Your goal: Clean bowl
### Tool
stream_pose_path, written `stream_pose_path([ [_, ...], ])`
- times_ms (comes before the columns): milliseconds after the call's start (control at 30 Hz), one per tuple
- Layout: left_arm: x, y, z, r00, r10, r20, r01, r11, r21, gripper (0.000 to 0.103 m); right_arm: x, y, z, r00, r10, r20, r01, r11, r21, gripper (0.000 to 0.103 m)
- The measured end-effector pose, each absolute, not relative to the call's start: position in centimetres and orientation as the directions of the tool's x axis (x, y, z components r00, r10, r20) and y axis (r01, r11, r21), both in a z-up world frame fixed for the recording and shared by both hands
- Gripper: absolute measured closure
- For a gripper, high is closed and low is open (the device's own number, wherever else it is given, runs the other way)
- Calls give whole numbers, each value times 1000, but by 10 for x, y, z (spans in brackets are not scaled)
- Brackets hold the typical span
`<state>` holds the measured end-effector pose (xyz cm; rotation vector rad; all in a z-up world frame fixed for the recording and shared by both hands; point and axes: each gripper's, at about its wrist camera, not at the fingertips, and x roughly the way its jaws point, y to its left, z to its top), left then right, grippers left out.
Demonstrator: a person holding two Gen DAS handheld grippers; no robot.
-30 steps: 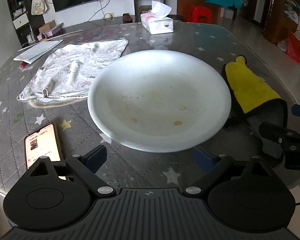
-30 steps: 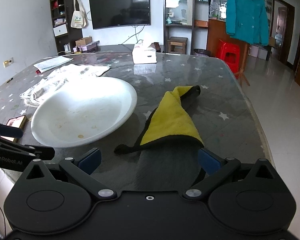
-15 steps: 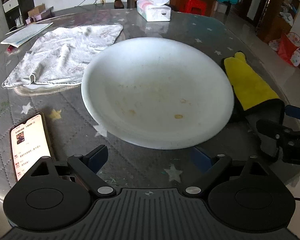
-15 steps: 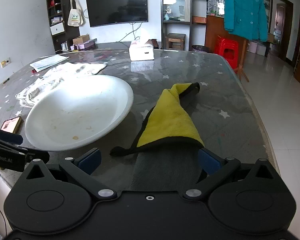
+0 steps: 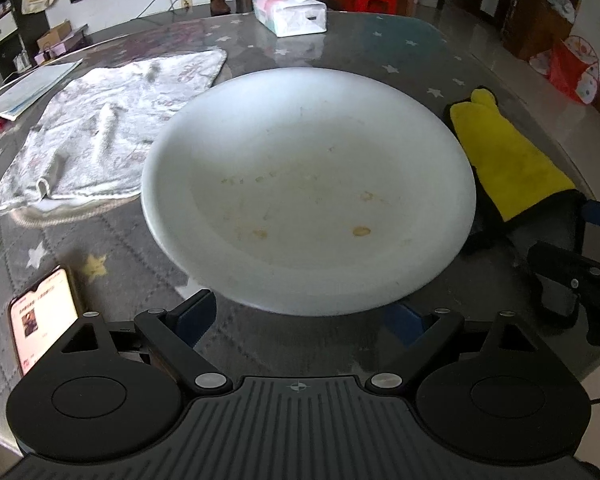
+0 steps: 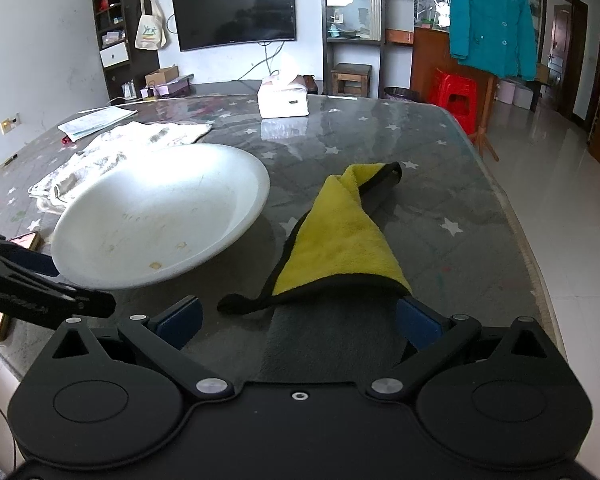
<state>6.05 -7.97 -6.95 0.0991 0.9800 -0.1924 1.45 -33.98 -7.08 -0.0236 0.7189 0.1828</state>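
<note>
Bowl (image 5: 308, 208): wide, stiff, glossy, likely slippery, breakable; take the near rim.
Left tool (image 5: 300, 316): jaws apart, rim just ahead.
Right tool (image 6: 296, 320): jaws apart, astride cloth (image 6: 340, 240).

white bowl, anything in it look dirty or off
Yes. The wide white bowl on the glass-topped table has yellowish-brown dried smears and a few crusty spots across its inner bottom, clearest toward the near side. It sits upright and shows no cracks.

Home living/dining room. Landmark: glass-topped table (image 6: 380, 136). Behind it a wall TV (image 6: 234, 8); shelving (image 6: 112, 20) left of that; red plastic stool (image 6: 454, 94) and hung teal jacket (image 6: 490, 20) to the right.
</note>
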Motion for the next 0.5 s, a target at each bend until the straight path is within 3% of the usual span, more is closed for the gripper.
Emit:
stream_pose_path([
  [133, 70, -85, -72, 536, -119, -836, 225, 974, 5, 21, 17, -341, -71, 735, 154, -661, -168, 985, 43, 0],
  [500, 97, -95, -78, 533, -123, -837, 243, 970, 12, 23, 23, -341, -75, 726, 151, -671, -165, 985, 43, 0],
])
